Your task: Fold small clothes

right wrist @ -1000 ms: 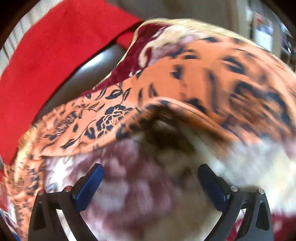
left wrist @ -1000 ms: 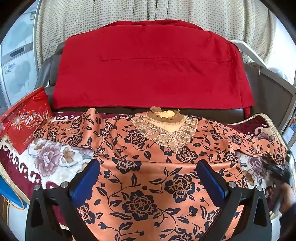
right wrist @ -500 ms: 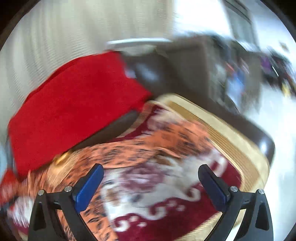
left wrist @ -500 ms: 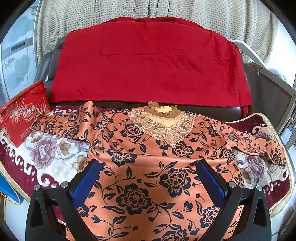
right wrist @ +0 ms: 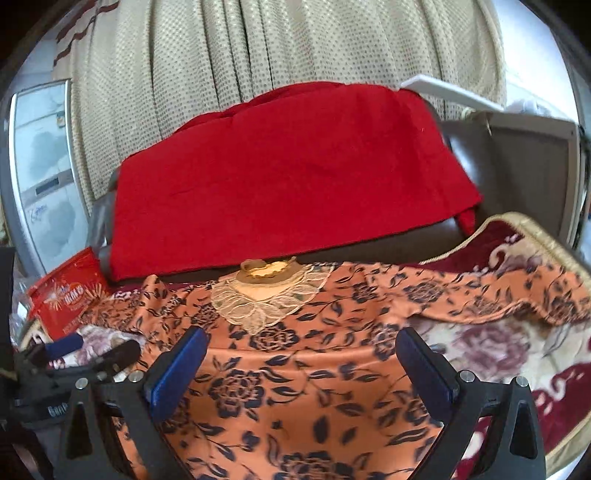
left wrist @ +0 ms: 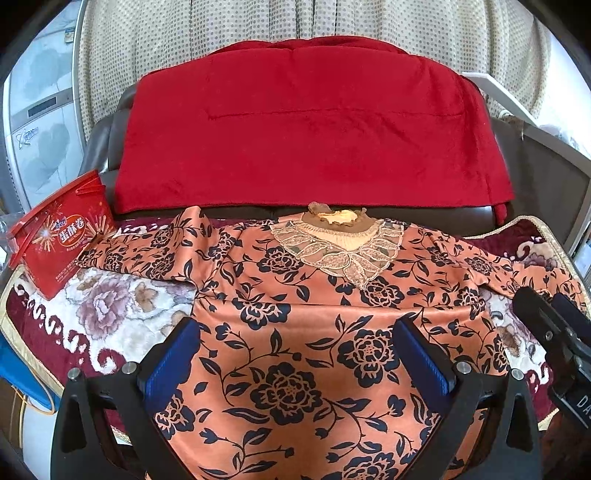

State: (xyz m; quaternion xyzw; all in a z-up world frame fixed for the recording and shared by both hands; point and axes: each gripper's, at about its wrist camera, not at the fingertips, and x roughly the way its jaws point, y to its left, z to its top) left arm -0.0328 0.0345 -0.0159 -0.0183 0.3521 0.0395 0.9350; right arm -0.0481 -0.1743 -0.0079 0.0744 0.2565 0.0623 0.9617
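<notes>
An orange top with a dark flower print lies flat, front up, on a floral blanket. Its lace collar points toward the sofa back, and both sleeves are spread out sideways. My left gripper hovers open over the body of the top, nothing between its blue pads. My right gripper is open too, above the same cloth, and shows at the right edge of the left wrist view. The left gripper shows at the lower left of the right wrist view.
A red blanket drapes the dark sofa back behind the top. A red snack box stands at the left by the sleeve end. A dotted curtain hangs behind, and a white appliance stands far left.
My right gripper swung from close over the right sleeve back to a spot facing the top's middle, beside the left one. The left gripper hardly moved.
</notes>
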